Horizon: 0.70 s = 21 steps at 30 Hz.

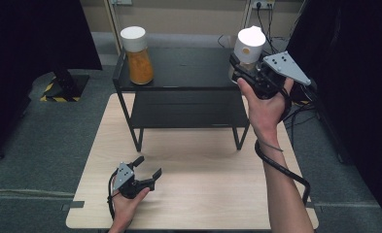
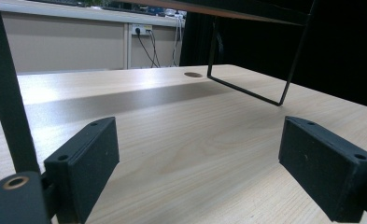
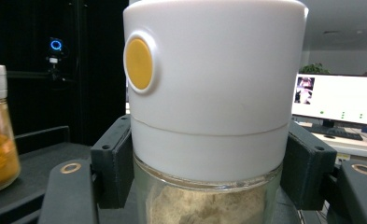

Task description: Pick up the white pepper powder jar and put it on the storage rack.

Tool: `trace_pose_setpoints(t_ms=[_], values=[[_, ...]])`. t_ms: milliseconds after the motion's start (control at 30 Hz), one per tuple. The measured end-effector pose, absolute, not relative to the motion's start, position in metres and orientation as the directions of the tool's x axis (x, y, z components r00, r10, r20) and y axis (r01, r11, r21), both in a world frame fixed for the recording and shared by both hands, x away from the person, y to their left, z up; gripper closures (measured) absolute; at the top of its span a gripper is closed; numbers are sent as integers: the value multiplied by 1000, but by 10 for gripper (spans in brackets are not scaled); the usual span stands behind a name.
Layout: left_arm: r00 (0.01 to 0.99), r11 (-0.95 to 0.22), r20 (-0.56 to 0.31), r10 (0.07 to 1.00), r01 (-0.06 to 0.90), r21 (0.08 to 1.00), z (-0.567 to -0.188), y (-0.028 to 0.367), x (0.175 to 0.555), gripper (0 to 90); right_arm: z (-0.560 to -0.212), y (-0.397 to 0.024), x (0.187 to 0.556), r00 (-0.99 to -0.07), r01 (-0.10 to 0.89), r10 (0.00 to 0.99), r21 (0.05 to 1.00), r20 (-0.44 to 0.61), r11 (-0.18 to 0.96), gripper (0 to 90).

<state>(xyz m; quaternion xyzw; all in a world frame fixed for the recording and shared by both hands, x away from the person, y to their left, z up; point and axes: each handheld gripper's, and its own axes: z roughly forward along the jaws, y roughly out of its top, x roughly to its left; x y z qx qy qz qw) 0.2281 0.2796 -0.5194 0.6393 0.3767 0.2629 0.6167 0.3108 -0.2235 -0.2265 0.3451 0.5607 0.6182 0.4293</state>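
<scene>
The right gripper point(image 1: 244, 68) is clamped on a glass jar point(image 1: 249, 46) with a tall white lid, and it holds that jar up over the right end of the black shelf point(image 1: 188, 73), at the far side of the table point(image 1: 198, 194). In the right gripper view the two black pads point(image 3: 113, 161) press on either side, right where the white lid meets the glass, and pale brown powder shows through the glass below. The jar stands upright, long axis straight up and down, with a round yellow button point(image 3: 139, 64) on the lid turned to the left of that view. Over at the left end of the shelf top stands a second jar point(image 1: 137, 56), white lid too, full of orange powder. So the gap that matters is the stretch of bare shelf top between the two jars; my read is that the held jar is about to go down on the right end, and it needs to stay plumb so the base lands flat. The left gripper point(image 1: 147, 167) rests low on the near left part of the table, jaws spread wide with nothing between them, well apart from both jars. The right hand point(image 1: 264, 109) is plainly the one placed for this job.
</scene>
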Motion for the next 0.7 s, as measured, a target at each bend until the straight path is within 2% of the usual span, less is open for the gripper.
trace_pose_setpoints(t_ms=[700], values=[[579, 44, -127, 805, 155, 987, -520, 280, 228, 115, -213, -217, 350, -347, -67, 938, 997, 1, -26, 308]])
